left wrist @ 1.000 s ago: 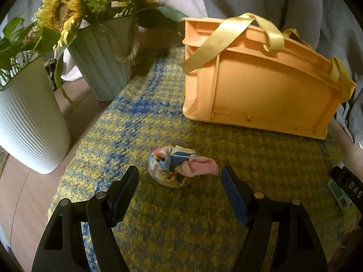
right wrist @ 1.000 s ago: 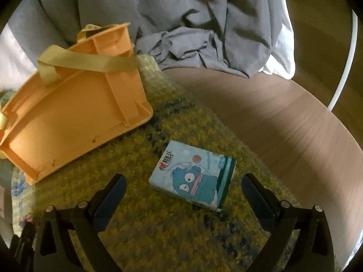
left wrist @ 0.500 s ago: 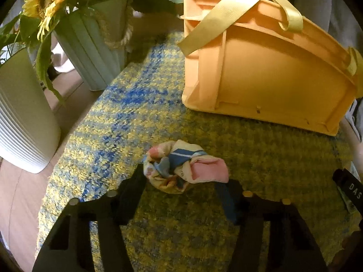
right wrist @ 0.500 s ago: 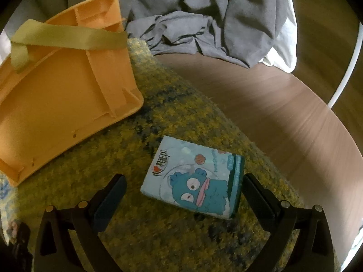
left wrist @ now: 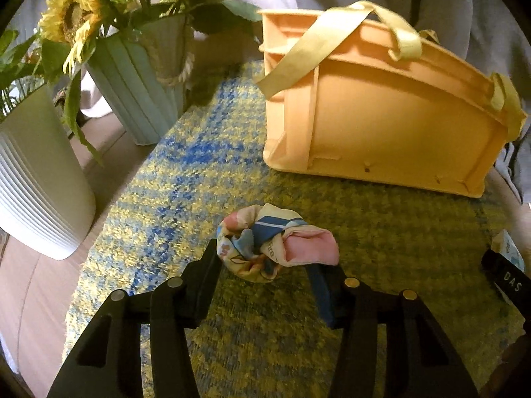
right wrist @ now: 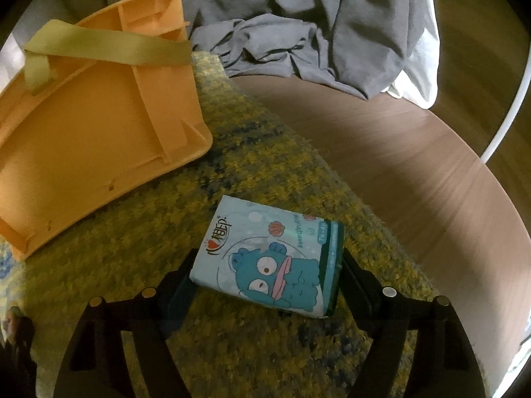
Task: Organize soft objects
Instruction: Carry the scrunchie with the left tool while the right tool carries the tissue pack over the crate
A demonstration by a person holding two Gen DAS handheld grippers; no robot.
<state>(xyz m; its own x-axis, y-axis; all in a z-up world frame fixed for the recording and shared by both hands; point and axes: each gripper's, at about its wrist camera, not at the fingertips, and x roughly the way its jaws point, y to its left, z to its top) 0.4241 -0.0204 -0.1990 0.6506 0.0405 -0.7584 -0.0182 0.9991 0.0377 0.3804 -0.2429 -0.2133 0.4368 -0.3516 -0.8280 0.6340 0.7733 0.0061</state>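
A knotted, pastel patterned cloth bundle lies on the yellow-blue woven mat. My left gripper is shut on the bundle, with a finger on each side of it. A light-blue tissue pack with a cartoon monster lies on the same mat. My right gripper is shut on the pack, its fingers pressed to the pack's two sides. An orange basket with yellow straps stands behind, also in the right wrist view.
A white ribbed pot and a pale green vase of sunflowers stand at the left. Crumpled grey cloth lies behind the basket. Bare wooden tabletop stretches to the right. The right gripper's body shows at the right edge.
Both grippers moved forward and closed: the left around the cloth bundle, the right around the tissue pack. A second ago both were open and short of the objects.
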